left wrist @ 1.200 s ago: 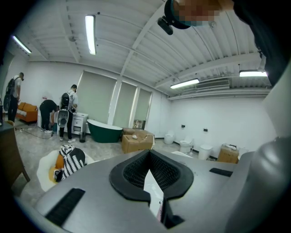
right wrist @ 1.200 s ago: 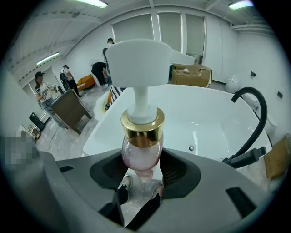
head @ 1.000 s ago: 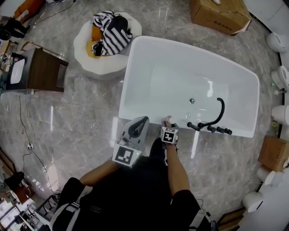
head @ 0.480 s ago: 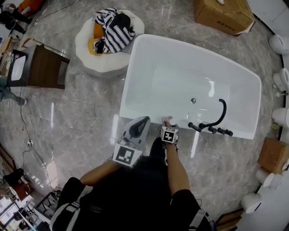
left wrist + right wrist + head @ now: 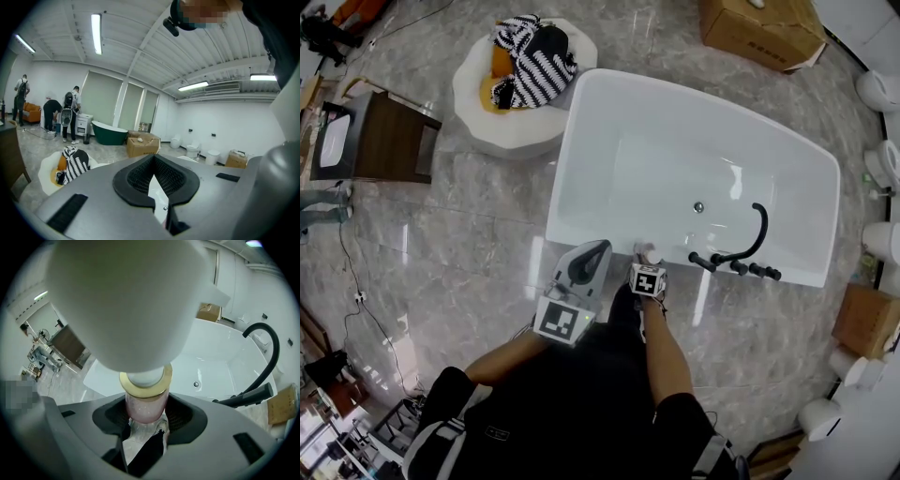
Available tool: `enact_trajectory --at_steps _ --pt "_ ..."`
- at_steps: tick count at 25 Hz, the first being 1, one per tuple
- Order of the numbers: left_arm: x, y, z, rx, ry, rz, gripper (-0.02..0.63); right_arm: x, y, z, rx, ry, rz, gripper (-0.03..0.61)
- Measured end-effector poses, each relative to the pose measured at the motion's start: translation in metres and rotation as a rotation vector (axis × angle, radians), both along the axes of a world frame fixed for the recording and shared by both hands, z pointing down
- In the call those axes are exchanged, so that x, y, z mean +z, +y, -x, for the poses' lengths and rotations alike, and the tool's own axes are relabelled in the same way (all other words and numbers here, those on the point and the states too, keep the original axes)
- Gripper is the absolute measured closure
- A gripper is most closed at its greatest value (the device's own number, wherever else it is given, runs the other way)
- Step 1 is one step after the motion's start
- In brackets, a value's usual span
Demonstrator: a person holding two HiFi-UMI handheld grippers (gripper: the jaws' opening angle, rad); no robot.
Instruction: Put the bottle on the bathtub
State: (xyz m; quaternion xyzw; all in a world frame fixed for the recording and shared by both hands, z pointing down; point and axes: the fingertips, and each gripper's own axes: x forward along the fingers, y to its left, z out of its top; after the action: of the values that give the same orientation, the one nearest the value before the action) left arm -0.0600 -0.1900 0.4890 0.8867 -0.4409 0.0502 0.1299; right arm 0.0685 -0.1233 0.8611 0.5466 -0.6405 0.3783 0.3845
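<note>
Here, right gripper fingers clamp bottle, base hidden; left gripper fingers closed, empty.

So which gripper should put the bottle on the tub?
Right. The right gripper grips the pink pump bottle at the near rim of the bathtub; the left gripper is shut, empty and aimed across the room.

Person wore a black short-sleeved top. Left gripper: grey tapering shell, dark round disc on top, cube with black-and-white square markers at rear. Right gripper: like marker cube. Close up, both had grey housings, black ribbed pads and black rectangular slots.
</note>
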Motion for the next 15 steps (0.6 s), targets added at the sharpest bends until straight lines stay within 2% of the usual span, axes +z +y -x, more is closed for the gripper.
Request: enact_trajectory --at_steps 3,8,15 --pt "-0.002 0.002 -0.001 0.004 0.000 -0.007 0.598 -0.001 0.002 0.000 -0.009 0.029 0.001 0.362" --pt "-0.002 0.003 0.003 0.000 0.002 -0.008 0.598 0.008 0.007 0.012 -0.035 0.006 0.002 0.360" --pt "0.000 0.006 0.005 0.003 -0.001 -0.007 0.598 0.011 0.015 0.004 0.001 0.006 0.029 0.360"
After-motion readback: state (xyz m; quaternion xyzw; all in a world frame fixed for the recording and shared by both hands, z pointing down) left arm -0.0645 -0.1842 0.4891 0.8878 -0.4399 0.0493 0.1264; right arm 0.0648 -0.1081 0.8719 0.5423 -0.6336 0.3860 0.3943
